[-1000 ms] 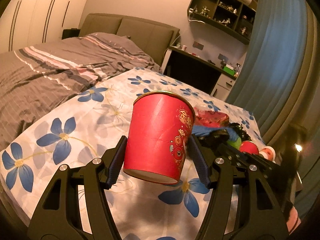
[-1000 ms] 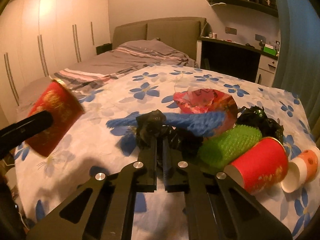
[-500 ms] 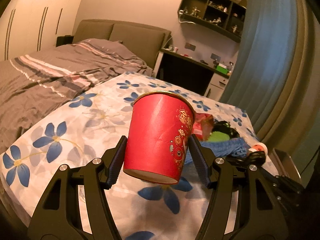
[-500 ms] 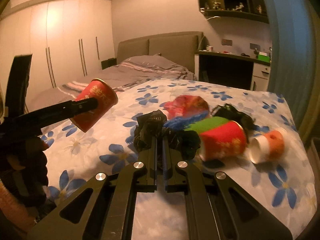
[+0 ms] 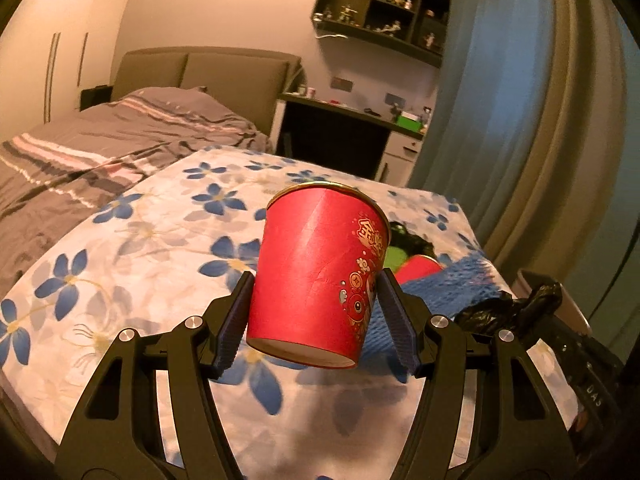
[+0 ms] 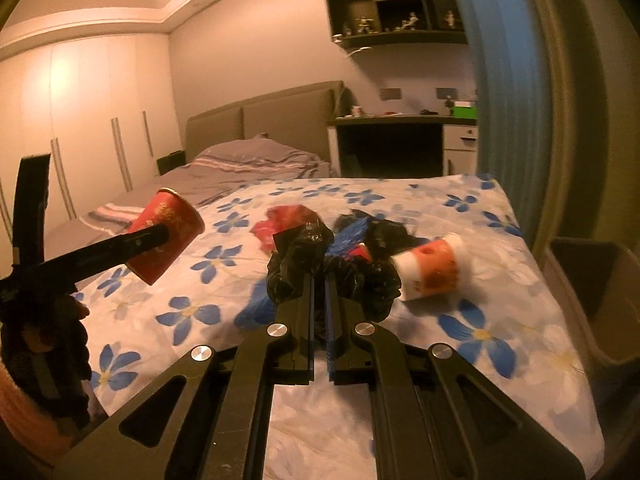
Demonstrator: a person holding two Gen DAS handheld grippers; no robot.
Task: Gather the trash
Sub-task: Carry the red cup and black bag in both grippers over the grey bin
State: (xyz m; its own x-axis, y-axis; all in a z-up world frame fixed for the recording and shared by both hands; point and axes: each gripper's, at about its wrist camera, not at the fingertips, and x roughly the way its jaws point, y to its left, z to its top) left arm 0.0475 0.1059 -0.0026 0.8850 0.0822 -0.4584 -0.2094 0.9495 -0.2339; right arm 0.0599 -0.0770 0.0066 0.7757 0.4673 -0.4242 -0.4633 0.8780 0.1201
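My left gripper is shut on a red paper cup, held upright above the floral sheet; the cup also shows in the right wrist view. My right gripper is shut on a crumpled black plastic bag, which also shows at the right of the left wrist view. On the bed behind the bag lie a red wrapper, a blue cloth, more black plastic and an orange-and-white cup on its side.
A grey bin stands on the floor right of the bed. A grey duvet covers the far bed, with a dark desk and a blue curtain behind.
Both grippers have pulled back and risen from the trash pile, swinging right toward the bed's edge. The black bag has lifted with the right gripper. The bin has come into view.
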